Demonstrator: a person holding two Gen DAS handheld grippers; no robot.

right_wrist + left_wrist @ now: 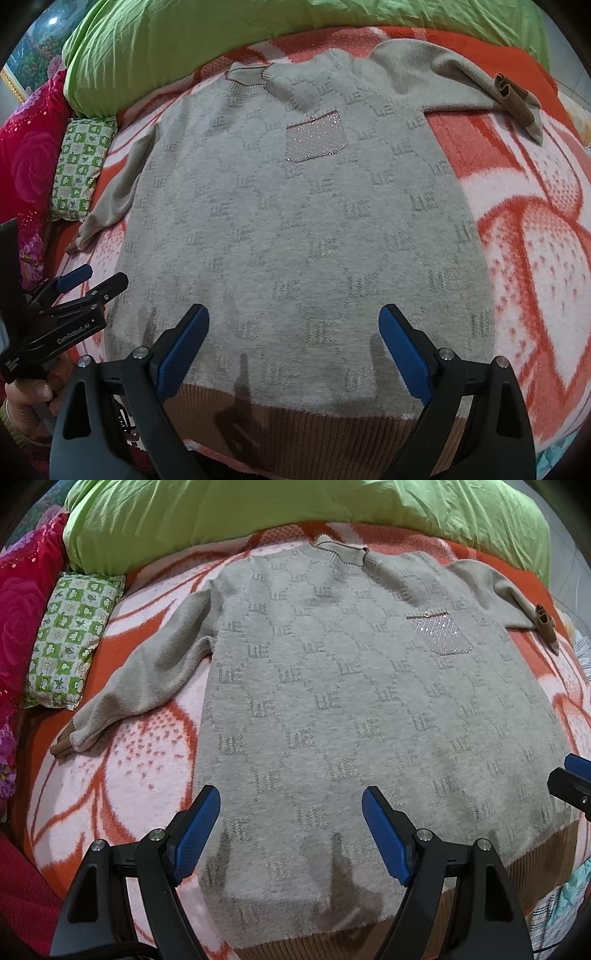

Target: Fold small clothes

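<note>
Blue fingers of the left gripper (291, 830) stand wide apart, holding nothing, just above the low part of the sweater (369, 701). It lies flat, front up, on the blanket (140, 757) — no fold made yet, I think.

From the right wrist, the right gripper (293, 350) is spread too, empty, over the brown hem (295, 417). Next, I guess, each one must pinch an edge or a sleeve (443, 74) and bring it in.

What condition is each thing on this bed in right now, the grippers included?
Sweater: spread flat, unfolded, front up.
Left sleeve: stretched outward.
Right sleeve: stretched outward, cuff crumpled.
Left gripper: open, empty.
Right gripper: open, empty.
Small checked pillow: lying beside sweater.
</note>
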